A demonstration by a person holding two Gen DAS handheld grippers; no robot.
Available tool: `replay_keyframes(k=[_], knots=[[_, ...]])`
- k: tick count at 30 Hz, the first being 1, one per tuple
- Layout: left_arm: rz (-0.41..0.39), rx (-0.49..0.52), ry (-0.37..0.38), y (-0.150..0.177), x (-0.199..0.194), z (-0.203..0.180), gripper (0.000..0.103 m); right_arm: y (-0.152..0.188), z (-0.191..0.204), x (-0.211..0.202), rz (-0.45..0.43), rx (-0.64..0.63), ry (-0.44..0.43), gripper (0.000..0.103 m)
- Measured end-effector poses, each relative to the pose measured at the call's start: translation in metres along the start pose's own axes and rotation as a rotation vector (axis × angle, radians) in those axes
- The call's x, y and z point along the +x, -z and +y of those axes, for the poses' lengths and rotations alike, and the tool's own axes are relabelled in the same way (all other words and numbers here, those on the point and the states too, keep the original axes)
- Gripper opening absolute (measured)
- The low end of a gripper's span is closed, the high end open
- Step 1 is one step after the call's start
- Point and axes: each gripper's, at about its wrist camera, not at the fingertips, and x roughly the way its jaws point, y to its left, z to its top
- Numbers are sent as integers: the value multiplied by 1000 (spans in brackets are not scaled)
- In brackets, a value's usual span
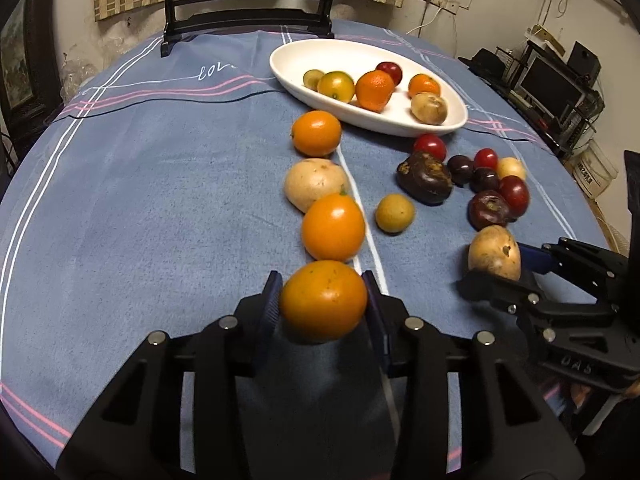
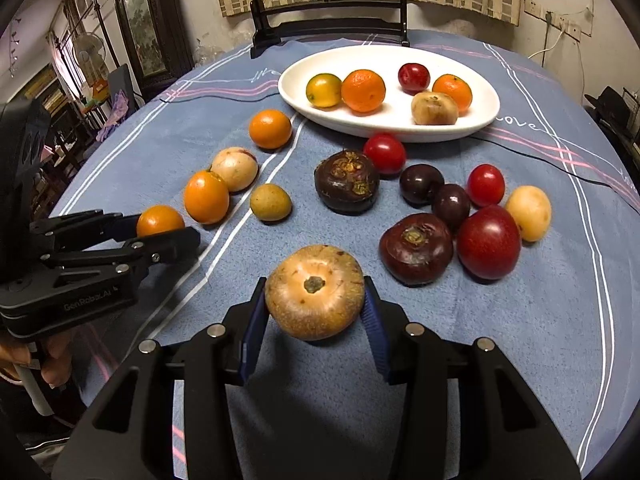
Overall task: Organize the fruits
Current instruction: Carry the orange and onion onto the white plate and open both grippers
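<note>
Blue-clothed table (image 1: 160,208); dish (image 1: 296,50); fruits (image 1: 316,133)

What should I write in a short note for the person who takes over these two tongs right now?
Left tongs: shut on an orange fruit.
Right tongs: shut on a tan round fruit.
White dish at the far side of the table already holds six pieces; one small greenish piece shows only in the left wrist view.
Left: put both held fruits in the dish, then the loose pieces on the blue cloth, an orange-and-tan row on the left and a red-and-dark cluster on the right.
</note>
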Motion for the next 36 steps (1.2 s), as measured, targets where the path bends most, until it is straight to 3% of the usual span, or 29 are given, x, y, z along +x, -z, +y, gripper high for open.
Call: replay_keyframes(k=[6,10,18,23,31,35,36], knots=[[-73,41,29,-19,-29,-6,41,-19,-10,-26,-87,13,-28,46],[-114,49,33,-53,-32,-10,41,-45,-23,-35,-150,8,21,46],[-128,42,-12,-143,15,-22,41,-107,-46,-11,-210,-37,112,46],[-103,9,-56,-182,57,-20,41,-145,-69,23,-158,19,88,46],[-46,-21,-89,-198,100,-13,41,-168,-81,68,-59,113,86,47],[-27,-58,-61,-199,106,-8,44,-169,-86,62,-102,158,69,57],[-36,-63,-57,-198,103,-7,51,-168,-87,57,-116,160,74,59]])
